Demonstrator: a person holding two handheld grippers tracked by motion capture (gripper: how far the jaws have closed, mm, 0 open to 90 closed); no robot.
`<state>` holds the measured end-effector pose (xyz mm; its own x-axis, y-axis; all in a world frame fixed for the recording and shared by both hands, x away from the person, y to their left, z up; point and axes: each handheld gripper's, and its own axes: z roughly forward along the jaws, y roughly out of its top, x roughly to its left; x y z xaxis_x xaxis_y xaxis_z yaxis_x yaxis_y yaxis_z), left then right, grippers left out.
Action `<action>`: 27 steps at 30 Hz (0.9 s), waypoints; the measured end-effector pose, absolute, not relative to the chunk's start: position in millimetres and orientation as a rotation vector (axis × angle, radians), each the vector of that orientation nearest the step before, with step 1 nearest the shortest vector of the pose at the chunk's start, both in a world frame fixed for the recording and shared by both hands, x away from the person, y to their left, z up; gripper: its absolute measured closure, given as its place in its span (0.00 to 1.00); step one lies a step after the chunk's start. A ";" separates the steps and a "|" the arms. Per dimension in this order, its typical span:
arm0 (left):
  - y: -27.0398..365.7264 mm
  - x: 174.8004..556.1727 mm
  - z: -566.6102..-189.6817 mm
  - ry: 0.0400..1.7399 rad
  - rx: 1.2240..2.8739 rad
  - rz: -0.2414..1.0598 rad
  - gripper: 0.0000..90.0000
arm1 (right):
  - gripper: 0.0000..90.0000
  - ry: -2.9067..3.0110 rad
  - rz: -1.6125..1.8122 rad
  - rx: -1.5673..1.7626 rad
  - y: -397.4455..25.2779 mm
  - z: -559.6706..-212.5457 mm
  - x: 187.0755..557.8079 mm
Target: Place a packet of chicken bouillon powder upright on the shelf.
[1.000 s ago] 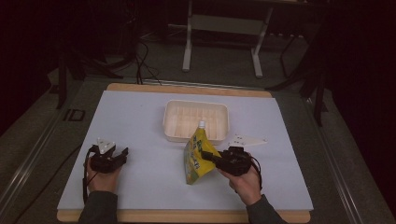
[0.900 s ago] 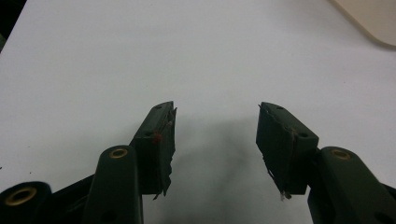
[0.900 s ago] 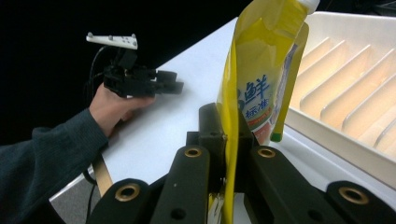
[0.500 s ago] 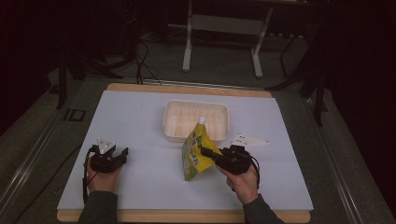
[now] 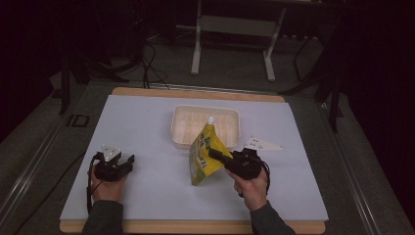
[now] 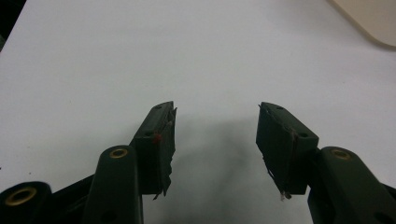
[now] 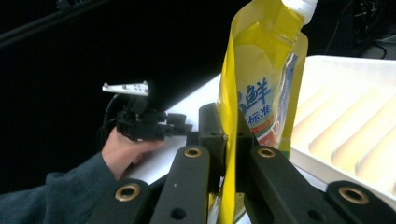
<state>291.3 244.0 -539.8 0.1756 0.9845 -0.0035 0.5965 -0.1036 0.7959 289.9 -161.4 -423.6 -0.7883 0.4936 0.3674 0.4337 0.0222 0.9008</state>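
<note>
Right gripper (image 5: pixel 219 155) pinches the pouch (image 5: pixel 205 155) edge only; it may slip. Left gripper (image 6: pixel 215 140) stands open, empty.

A wooden-edged bench (image 5: pixel 195 93) topped with a white sheet (image 5: pixel 147 127) carries a cream ridged tray (image 5: pixel 178 128) at centre and a white three-cornered plate (image 5: pixel 263 144) to its right.

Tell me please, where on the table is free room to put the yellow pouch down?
Bare white mat lies between the left gripper and the pouch, also left of the tray and along the near edge. It is crowded around the right gripper, where pouch, tray and a white plate sit close.
</note>
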 end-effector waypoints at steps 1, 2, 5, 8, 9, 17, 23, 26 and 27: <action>244.0 291.3 -539.8 1.497 1.785 0.738 0.52 | 0.99 2.203 1.925 1.002 -160.7 -423.1 290.3; 244.0 291.3 -539.9 1.497 1.786 0.738 0.52 | 0.99 2.193 1.931 1.001 -160.0 -422.6 290.9; 244.0 291.3 -539.8 1.497 1.785 0.738 0.52 | 0.99 2.180 1.949 1.002 -157.9 -421.8 292.1; 244.0 291.3 -539.9 1.497 1.785 0.738 0.52 | 0.99 2.174 1.958 0.998 -156.1 -421.3 293.3; 244.0 291.3 -539.8 1.497 1.785 0.739 0.52 | 0.99 2.171 1.962 0.999 -155.7 -421.1 293.6; 243.9 291.3 -539.9 1.498 1.784 0.738 0.52 | 0.99 2.133 1.980 1.001 -154.7 -420.5 297.3; 243.8 291.4 -540.0 1.497 1.785 0.738 0.52 | 0.99 2.099 2.003 1.003 -155.3 -418.2 299.9; 243.9 291.4 -539.9 1.496 1.787 0.737 0.52 | 0.99 2.078 2.013 1.007 -156.4 -415.4 301.5; 243.8 291.3 -539.9 1.497 1.786 0.738 0.52 | 0.99 2.070 2.019 1.011 -157.0 -414.6 302.1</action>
<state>291.3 243.8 -539.9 0.1767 0.9843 -0.0038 0.5966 -0.1041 0.7957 302.1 -157.0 -414.6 -0.7794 0.4971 0.3814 0.3938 -0.0847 0.9153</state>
